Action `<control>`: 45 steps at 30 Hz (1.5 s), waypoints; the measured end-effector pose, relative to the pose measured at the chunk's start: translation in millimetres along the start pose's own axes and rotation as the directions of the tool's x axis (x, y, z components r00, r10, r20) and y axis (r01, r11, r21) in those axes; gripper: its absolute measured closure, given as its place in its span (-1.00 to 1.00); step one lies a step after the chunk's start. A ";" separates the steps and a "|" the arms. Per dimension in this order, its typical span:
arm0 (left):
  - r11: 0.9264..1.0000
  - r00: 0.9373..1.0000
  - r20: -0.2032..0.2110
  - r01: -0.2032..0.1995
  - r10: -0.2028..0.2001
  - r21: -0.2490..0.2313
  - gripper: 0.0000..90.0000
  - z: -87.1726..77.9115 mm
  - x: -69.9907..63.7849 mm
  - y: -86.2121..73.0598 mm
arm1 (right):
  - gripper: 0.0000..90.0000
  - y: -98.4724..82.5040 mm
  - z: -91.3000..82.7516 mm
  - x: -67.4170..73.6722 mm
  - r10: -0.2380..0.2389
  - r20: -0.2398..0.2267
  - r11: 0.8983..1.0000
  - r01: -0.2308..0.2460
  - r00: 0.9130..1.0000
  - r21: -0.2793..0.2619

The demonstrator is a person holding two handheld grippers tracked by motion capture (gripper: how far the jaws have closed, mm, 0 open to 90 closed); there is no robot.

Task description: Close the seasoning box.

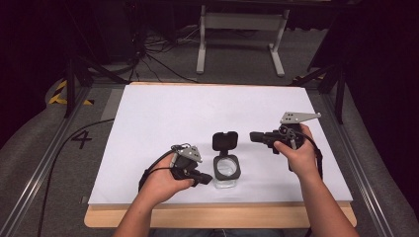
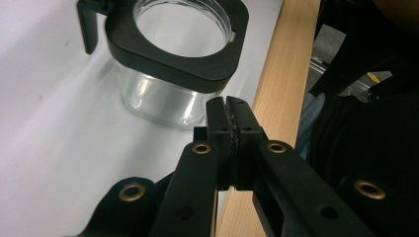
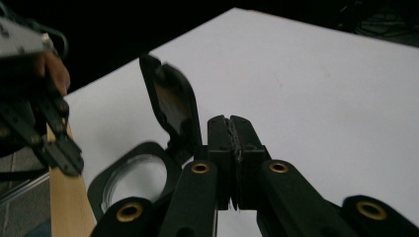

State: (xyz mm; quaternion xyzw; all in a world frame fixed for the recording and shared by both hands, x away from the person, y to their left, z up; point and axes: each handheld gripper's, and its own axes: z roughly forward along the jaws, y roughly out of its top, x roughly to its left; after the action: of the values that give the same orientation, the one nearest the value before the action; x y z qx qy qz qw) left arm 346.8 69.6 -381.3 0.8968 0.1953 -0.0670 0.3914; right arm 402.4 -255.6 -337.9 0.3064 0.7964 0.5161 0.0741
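Both tongs are clenched on nothing. Left gripper (image 1: 205, 178): held in the left hand (image 1: 160, 183), jaws pressed together, tips pointing toward the glass jar (image 1: 227, 170) from the person's left and lying just beside its black collar; from the high view it is hard to say whether they touch it. In the left gripper view, the left gripper (image 2: 230, 106) ends close under the jar (image 2: 168, 94), next to the wooden table edge (image 2: 281, 89).

Right gripper (image 1: 253, 136): held in the right hand (image 1: 298, 155), jaws pressed together, tips pointing left toward the raised lid (image 1: 225, 141) and stopping just short of it. In the right gripper view, the right gripper (image 3: 230, 123) sits beside the upright lid (image 3: 170, 106).

Jar position: near the front centre of the white table surface (image 1: 197, 113), between the two grippers. The lid is open, hinged at the far side of the collar and standing up.
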 end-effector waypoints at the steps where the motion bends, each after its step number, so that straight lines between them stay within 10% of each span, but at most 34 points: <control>1: 1.000 1.000 0.001 -0.006 0.006 0.002 0.99 2.3 -1.0 -0.2 | 0.99 2.3 0.4 0.3 -0.001 0.001 1.000 0.001 1.000 -0.012; 8: 1.000 1.000 0.002 0.007 -0.007 -0.012 0.99 13.7 -4.0 -3.2 | 0.99 18.3 8.2 5.6 0.014 -0.043 0.995 -0.019 0.999 -0.101; 18: 1.000 1.000 -0.006 0.023 -0.023 -0.015 0.99 28.7 -10.6 -8.5 | 1.00 26.2 26.3 13.3 -0.037 -0.025 0.996 0.035 0.999 -0.087; 45: 0.998 0.999 -0.008 0.035 -0.035 -0.047 1.00 44.1 -7.6 -9.5 | 1.00 28.1 37.8 13.2 0.004 -0.079 0.997 -0.010 0.997 -0.072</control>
State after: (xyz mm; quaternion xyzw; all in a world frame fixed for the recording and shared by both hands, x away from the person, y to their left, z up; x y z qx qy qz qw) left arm 337.5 41.1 -415.8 0.8841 0.2143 -0.0655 0.4100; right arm 419.7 -210.9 -328.2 0.2857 0.7785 0.5564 0.0521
